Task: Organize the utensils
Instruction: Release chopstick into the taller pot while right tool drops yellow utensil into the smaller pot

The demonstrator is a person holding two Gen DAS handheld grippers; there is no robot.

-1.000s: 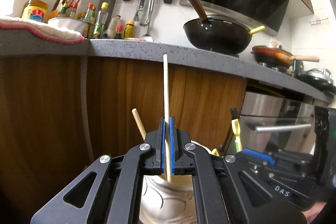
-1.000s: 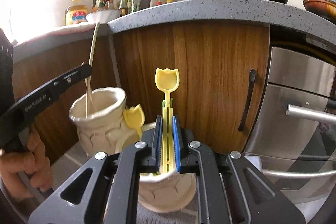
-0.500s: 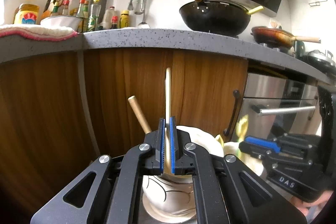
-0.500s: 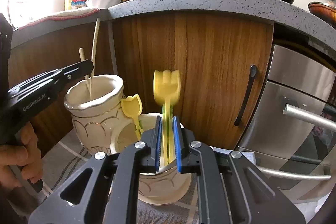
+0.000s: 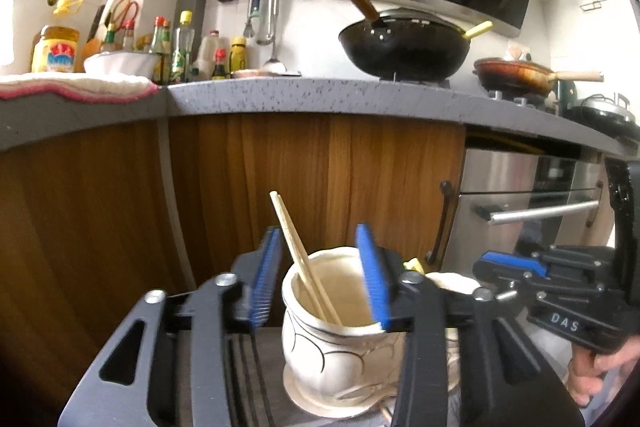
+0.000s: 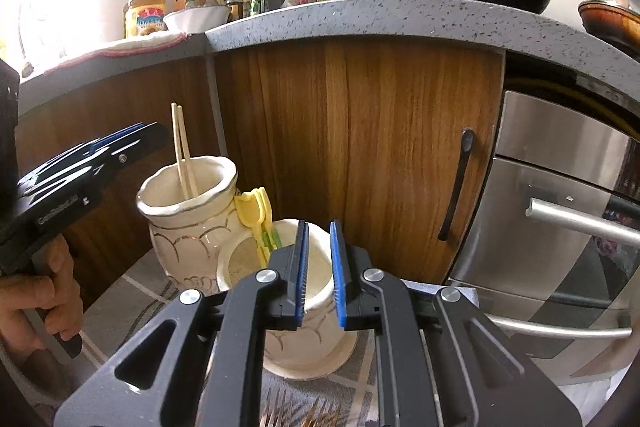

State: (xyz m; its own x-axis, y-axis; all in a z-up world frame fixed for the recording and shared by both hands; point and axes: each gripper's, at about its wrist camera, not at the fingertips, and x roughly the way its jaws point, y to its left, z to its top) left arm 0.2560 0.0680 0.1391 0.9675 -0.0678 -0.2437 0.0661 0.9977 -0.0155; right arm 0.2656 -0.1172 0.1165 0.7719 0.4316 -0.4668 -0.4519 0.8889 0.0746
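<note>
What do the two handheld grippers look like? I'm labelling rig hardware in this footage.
Both the left gripper and the right gripper are matte black linkage frames with triangular cut-outs, silver pivot screws and ribbed blue finger pads. White lettering marks their sides. Bare hands grip the handles; no sleeves or cables show.

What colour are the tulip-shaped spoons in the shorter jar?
Yellow, with green stems; the tulip-shaped spoons show best in the right wrist view.
</note>
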